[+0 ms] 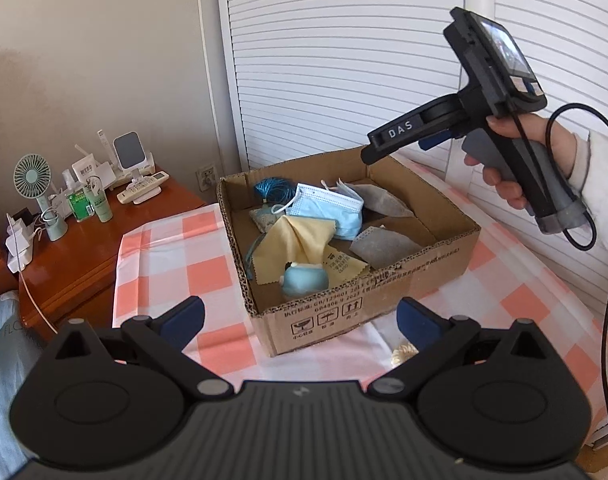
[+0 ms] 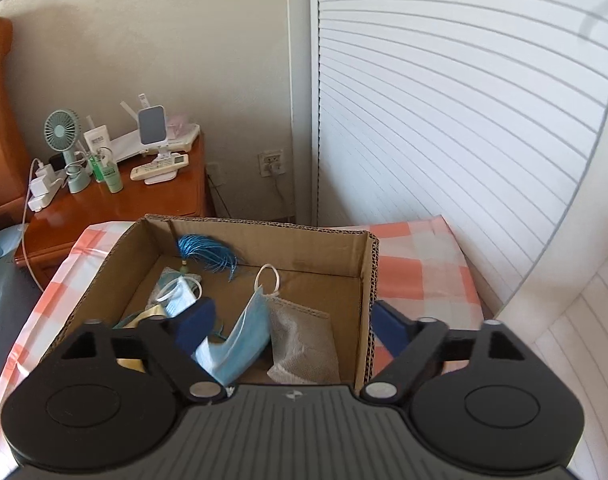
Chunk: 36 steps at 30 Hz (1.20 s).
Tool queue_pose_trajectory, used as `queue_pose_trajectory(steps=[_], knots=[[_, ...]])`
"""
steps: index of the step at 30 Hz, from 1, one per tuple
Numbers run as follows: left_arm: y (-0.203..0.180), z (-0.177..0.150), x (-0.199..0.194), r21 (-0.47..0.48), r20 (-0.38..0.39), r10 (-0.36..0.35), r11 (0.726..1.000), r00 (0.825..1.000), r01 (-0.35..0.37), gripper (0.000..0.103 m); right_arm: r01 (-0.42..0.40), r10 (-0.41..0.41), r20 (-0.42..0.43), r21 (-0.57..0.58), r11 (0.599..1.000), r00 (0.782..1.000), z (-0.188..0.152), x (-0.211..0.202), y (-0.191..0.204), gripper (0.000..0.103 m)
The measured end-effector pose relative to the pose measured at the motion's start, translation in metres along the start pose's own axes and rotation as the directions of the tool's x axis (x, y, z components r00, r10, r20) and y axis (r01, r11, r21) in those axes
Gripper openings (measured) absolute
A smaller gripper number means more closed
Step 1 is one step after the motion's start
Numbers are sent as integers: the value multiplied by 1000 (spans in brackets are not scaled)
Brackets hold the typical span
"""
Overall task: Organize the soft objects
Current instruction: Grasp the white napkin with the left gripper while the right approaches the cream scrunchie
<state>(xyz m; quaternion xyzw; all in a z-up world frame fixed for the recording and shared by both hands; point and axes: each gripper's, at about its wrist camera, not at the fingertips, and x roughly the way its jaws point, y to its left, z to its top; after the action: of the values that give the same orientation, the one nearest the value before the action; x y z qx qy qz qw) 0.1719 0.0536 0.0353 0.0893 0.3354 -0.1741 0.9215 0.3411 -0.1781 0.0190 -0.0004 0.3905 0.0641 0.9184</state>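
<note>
An open cardboard box stands on a pink-and-white checked cloth. Inside lie a blue face mask, a yellow cloth, a light blue plush toy, grey pouches and a blue tassel. My left gripper is open and empty, just in front of the box. My right gripper is open and empty above the box, over the mask and a grey pouch; it also shows in the left wrist view.
A wooden nightstand at the left holds a small fan, bottles, a remote and chargers. White slatted doors stand behind the box. A cream fluffy object lies on the cloth by my left gripper's right finger.
</note>
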Motion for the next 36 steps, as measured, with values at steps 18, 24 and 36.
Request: queue_pose_trajectory(steps=[18, 24, 36], knots=[[-29, -61, -38, -52, -14, 38, 998, 999, -39, 102, -124, 131, 50, -133, 983, 990, -108, -110, 27, 103], [-45, -86, -46, -68, -35, 33, 997, 999, -36, 102, -216, 221, 17, -159, 964, 975, -165, -123, 33, 103], [-83, -119, -33, 10, -128, -147, 989, 981, 149, 102, -247, 245, -33, -164, 955, 969, -230, -116, 37, 103]])
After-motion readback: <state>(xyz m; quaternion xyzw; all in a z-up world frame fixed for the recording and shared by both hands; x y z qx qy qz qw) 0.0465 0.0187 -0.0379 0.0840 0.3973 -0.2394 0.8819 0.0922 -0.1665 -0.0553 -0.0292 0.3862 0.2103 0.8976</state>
